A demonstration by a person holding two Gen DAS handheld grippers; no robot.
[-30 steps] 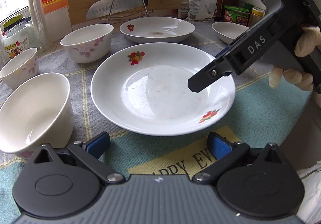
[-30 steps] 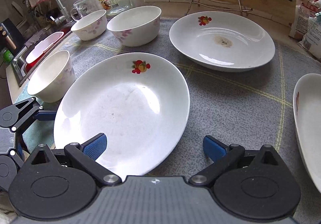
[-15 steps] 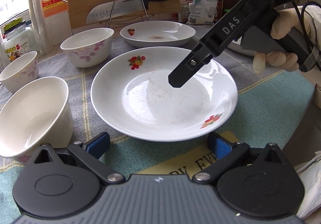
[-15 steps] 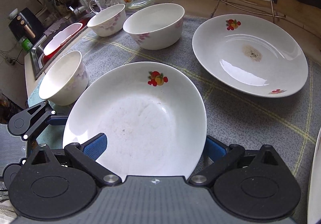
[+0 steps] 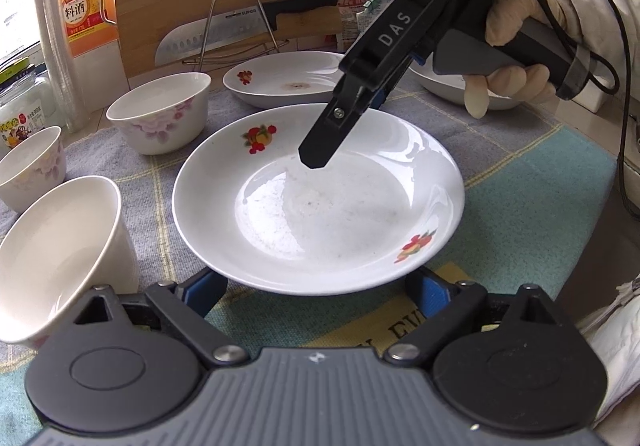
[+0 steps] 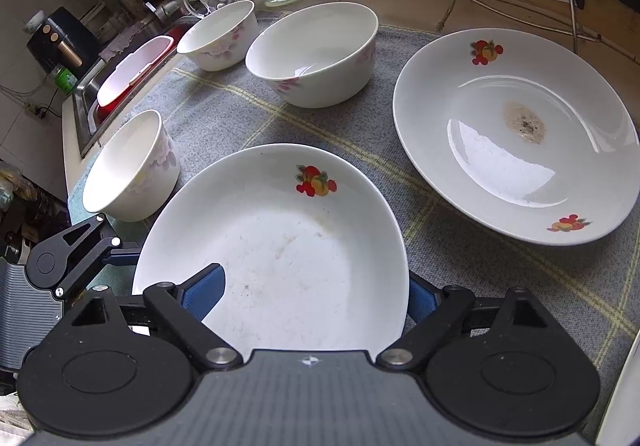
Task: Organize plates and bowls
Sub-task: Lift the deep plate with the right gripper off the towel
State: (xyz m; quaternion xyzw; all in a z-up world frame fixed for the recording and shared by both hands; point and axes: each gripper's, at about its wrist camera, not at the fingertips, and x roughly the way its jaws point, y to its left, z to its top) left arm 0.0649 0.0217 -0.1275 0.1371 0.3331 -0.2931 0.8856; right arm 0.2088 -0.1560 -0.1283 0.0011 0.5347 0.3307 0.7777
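Two grippers work at one fruit-patterned plate (image 5: 320, 206) lying on the checked cloth (image 5: 520, 174) at mid-counter. Left gripper (image 5: 316, 292): jaws wide, just been closing, blue pads flanking the plate's near rim at either side; contact cannot be confirmed. Right gripper (image 6: 316, 296): jaws just been closing, one finger over the plate's inner face, the other outside below the rim; whether the pads press cannot be told. A gloved hand (image 5: 516, 58) holds its handle. Second plate (image 6: 516, 134), stained at centre, lies beyond, apart. Three bowls (image 6: 316, 54) (image 6: 220, 34) (image 6: 132, 166) stand upright at the left. Knife (image 5: 240, 30) rests on a wire rack behind.
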